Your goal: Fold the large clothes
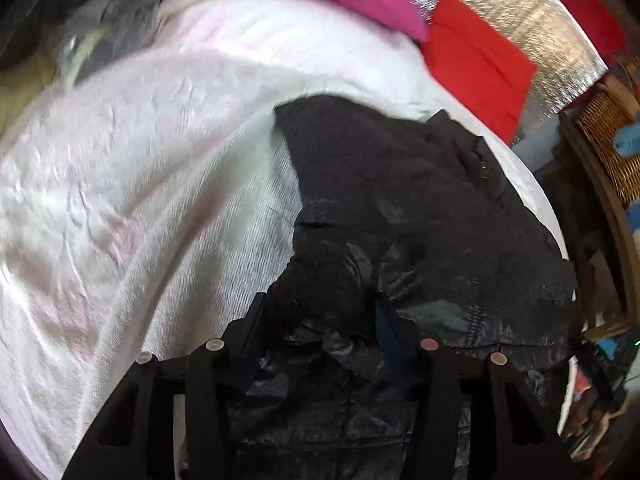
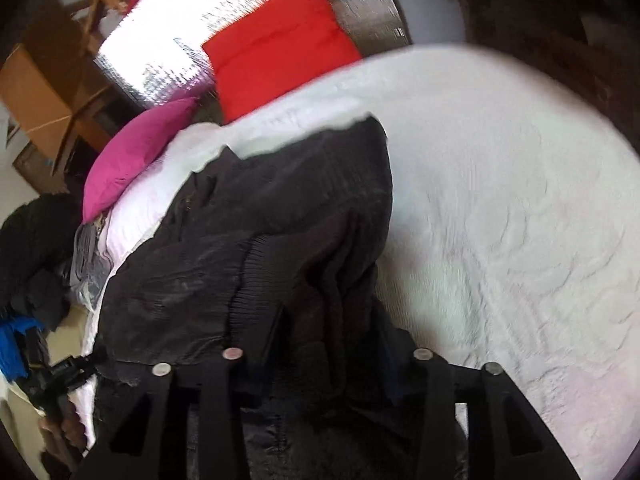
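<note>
Black jacket (image 1: 420, 208) lies bunched on the white bedspread (image 1: 120, 208), reaching back between the fingers of both grippers. On the left gripper (image 1: 320, 320), shiny dark cloth fills the gap between the fingers, which look clamped on it. On the right gripper (image 2: 328, 320), ribbed black cloth sits between the fingers, which seem closed on it too. Beyond the fingertips lie a pink pillow (image 2: 136, 152) and a red pillow (image 2: 276, 48).
</note>
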Demonstrator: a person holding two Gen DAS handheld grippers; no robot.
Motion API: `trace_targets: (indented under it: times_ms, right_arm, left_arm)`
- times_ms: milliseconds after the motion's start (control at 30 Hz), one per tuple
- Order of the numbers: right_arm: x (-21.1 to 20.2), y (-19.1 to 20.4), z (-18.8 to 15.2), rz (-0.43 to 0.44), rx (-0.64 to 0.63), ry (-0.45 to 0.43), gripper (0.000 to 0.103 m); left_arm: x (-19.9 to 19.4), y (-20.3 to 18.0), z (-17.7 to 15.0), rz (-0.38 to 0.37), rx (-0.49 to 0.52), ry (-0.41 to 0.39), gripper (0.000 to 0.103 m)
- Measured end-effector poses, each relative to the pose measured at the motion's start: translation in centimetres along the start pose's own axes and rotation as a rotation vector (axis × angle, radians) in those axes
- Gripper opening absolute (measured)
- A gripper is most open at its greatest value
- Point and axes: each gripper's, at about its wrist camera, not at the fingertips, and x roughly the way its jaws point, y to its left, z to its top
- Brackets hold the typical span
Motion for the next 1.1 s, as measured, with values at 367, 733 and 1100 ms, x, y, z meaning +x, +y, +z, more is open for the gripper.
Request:
trace_targets:
  times_ms: [367, 733, 1100]
  right_arm:
    - [1.2, -0.4, -0.5, -0.025, -0.002, 0.07, 0.062]
    - [-1.6, -2.3, -0.3, 0.068, 0.096, 0.032, 0.067]
    - [1.5, -1.2, -0.7, 0.012, 0.019, 0.066, 0.068]
  left_arm:
    - [1.6, 1.4, -0.1, 0.007, -0.064, 0.066, 0.077]
    - [-2.6, 1.1, -0.9, -0.047, -0.029, -0.031, 0.077]
    - [1.9, -0.7, -0.5, -0.052, -0.007, 0.036, 0.083]
